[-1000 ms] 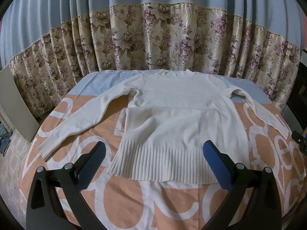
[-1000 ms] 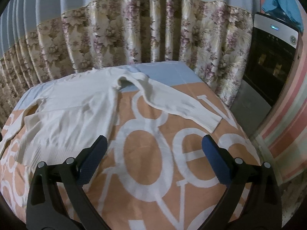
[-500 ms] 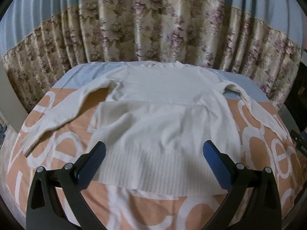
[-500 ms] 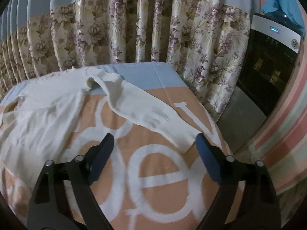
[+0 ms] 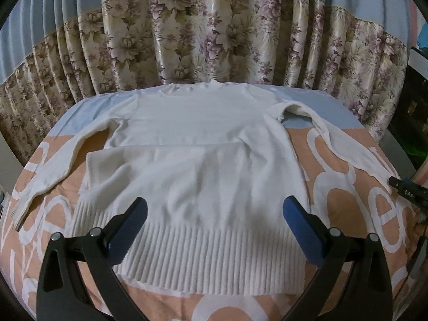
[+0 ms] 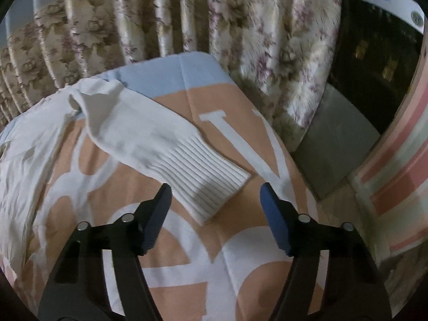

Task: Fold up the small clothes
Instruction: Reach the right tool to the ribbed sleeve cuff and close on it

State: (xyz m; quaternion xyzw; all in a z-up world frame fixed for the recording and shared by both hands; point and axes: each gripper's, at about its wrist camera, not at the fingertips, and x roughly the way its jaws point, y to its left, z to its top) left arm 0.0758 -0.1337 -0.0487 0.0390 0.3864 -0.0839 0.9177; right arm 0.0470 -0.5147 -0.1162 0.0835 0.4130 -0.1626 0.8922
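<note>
1. While our right tool hangs spread over the ribbed cuff of the white sweater lying flat on the bed, we should pinch the cuff's full width.
2. Our left tool, also spread, waits above the hem.

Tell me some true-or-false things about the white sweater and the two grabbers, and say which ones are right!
1. The white sweater lies spread flat on the orange patterned cover. True.
2. The left gripper is pinching the sweater's hem. False: its jaws are wide open above the ribbed hem.
3. The right gripper is open, with the ribbed sleeve cuff just ahead between its fingers. True.
4. The sleeve is folded across the sweater's chest. False: it stretches out sideways onto the cover.
5. A flowery curtain hangs behind. True.
</note>
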